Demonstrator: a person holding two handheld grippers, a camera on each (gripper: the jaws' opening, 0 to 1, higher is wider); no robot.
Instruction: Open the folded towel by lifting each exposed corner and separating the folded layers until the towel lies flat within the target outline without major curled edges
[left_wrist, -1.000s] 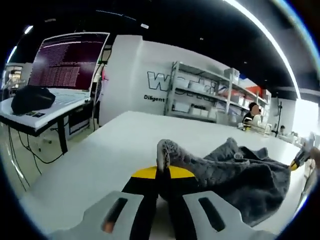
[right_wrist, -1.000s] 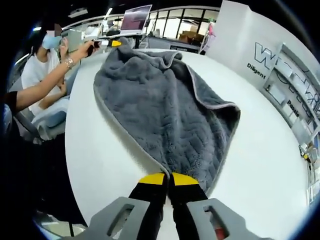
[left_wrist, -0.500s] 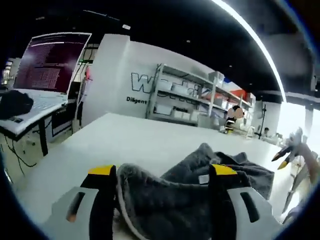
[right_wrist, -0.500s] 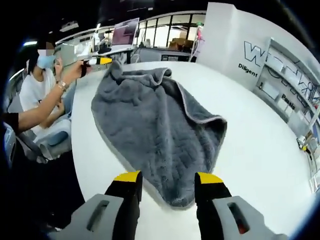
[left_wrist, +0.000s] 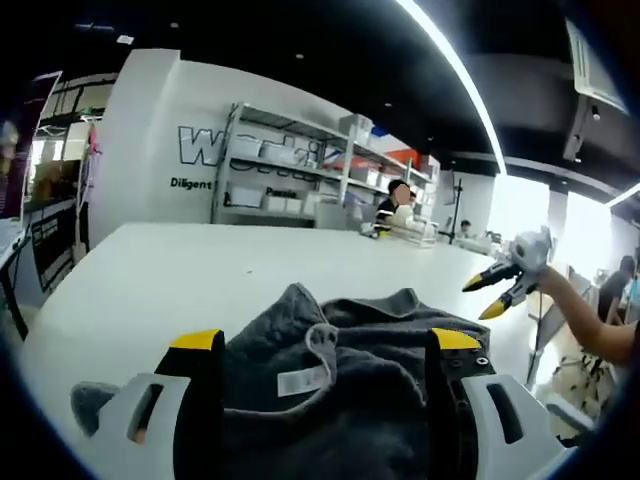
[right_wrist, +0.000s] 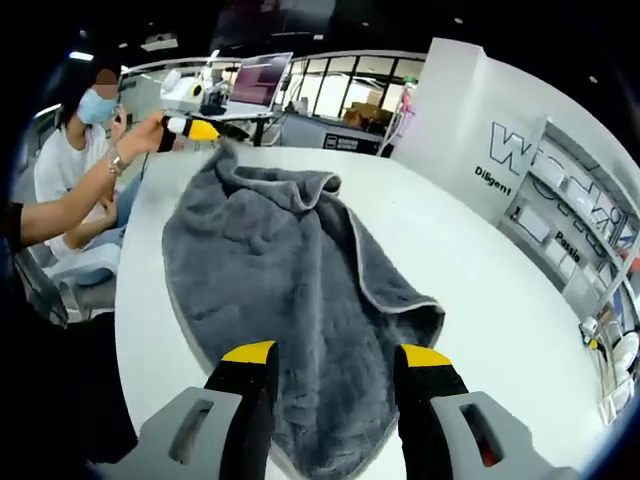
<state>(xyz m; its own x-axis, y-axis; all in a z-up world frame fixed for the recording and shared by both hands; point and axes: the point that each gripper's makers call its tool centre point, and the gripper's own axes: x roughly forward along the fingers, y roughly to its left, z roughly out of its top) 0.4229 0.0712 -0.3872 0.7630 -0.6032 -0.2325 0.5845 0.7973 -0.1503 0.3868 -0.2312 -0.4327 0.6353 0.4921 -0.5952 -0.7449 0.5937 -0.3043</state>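
Note:
A grey towel (right_wrist: 280, 290) lies rumpled on the white round table (right_wrist: 480, 290), one long edge folded over along its right side. My right gripper (right_wrist: 336, 355) is open, its yellow-tipped jaws standing over the towel's near end. At the towel's far end a hand holds my left gripper (right_wrist: 200, 130). In the left gripper view the left gripper (left_wrist: 326, 345) is open above a bunched towel (left_wrist: 350, 390) corner with a white label (left_wrist: 300, 380) facing up. The right gripper (left_wrist: 480, 300) hangs open in the air at the right, in a hand.
A seated person (right_wrist: 70, 170) is close to the table's left edge. A desk with a laptop (right_wrist: 260, 80) stands behind the far end. Shelving (left_wrist: 290, 175) lines the white wall. Bare tabletop (left_wrist: 150, 270) stretches beyond the towel.
Both grippers were shut on towel corners one second ago and have since opened and let go. The towel has dropped to the table, and the left view has swung right.

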